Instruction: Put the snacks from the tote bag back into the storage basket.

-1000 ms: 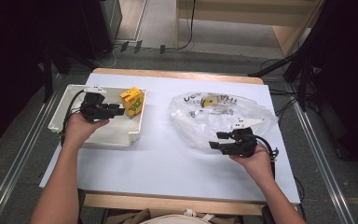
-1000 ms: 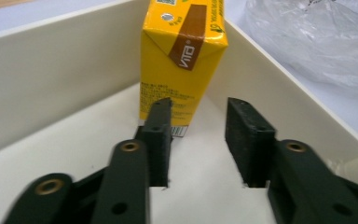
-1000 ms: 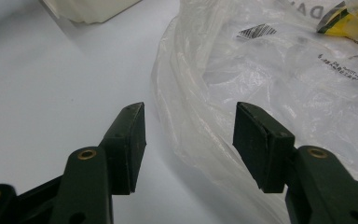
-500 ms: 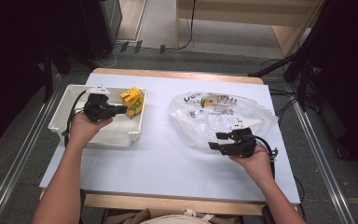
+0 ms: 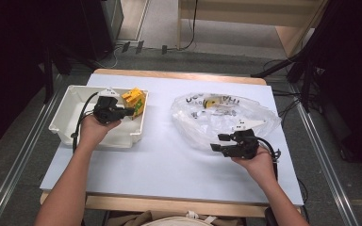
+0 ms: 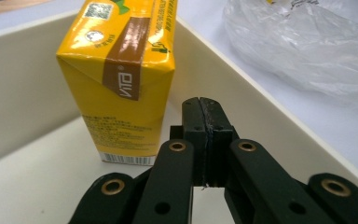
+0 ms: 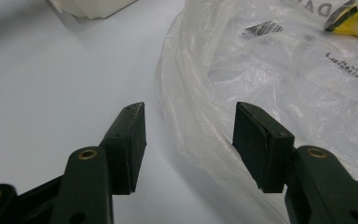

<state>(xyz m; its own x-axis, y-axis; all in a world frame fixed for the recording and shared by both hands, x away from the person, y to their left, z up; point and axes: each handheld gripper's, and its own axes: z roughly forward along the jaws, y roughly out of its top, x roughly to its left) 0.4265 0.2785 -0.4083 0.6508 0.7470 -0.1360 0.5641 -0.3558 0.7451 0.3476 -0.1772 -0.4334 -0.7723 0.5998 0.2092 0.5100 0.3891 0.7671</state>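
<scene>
left gripper (image 6: 200, 140): black linkage arms, brass pivot pins | right gripper (image 7: 189, 140): black, flat pads, grey three-cornered plate, trailing black cable | forearms: unsleeved

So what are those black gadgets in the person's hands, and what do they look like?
They are hand-held grippers. The left gripper and the right gripper are black, each with two flat fingers on linkage arms pinned with brass-coloured rivets. A grey three-cornered plate tops each, and a black cable trails from it. The person's forearms are bare, with no sleeves.
</scene>
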